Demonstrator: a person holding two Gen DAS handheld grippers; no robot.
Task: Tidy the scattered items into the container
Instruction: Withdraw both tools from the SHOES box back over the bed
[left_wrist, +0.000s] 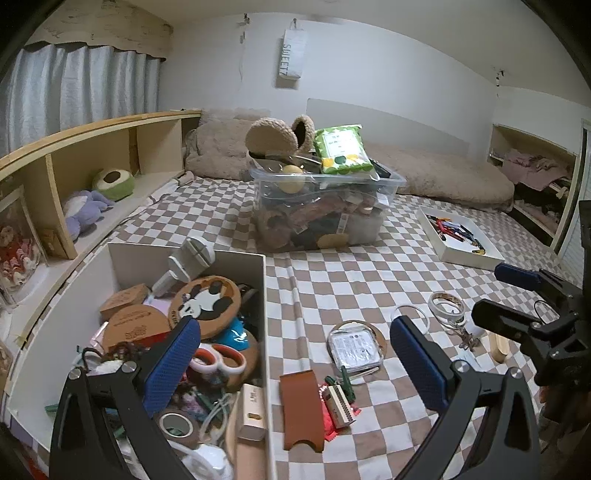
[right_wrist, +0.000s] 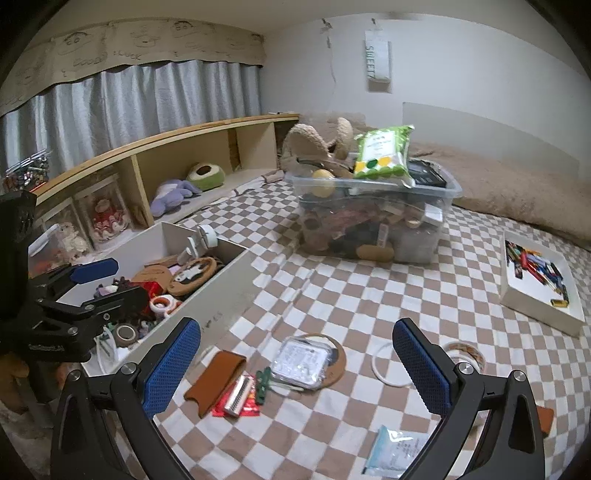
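Brown leather sleeve (right_wrist: 216, 380) lies flat on the checked bedspread (right_wrist: 332, 295), low and left of centre in the right wrist view, its long axis running from lower left to upper right, toward the wall of the white box (right_wrist: 207, 295). It sits just beside that box, with a red packet (right_wrist: 236, 404) touching its lower right edge and a clear packet (right_wrist: 301, 362) on a cork coaster a little further right.

Both tools are empty, with fingers spread wide. The right gripper (right_wrist: 295, 373) has the sleeve just inside its left finger, so the scattered pile lies almost straight ahead of it. The left gripper (left_wrist: 295, 369) straddles the box wall in its own view: its left finger hangs over the clutter inside the box, and the sleeve (left_wrist: 301, 411) lies low in the frame between its fingers.

I judge the right one better placed; closing across the sleeve's narrow width would call for a turn of the wrist.
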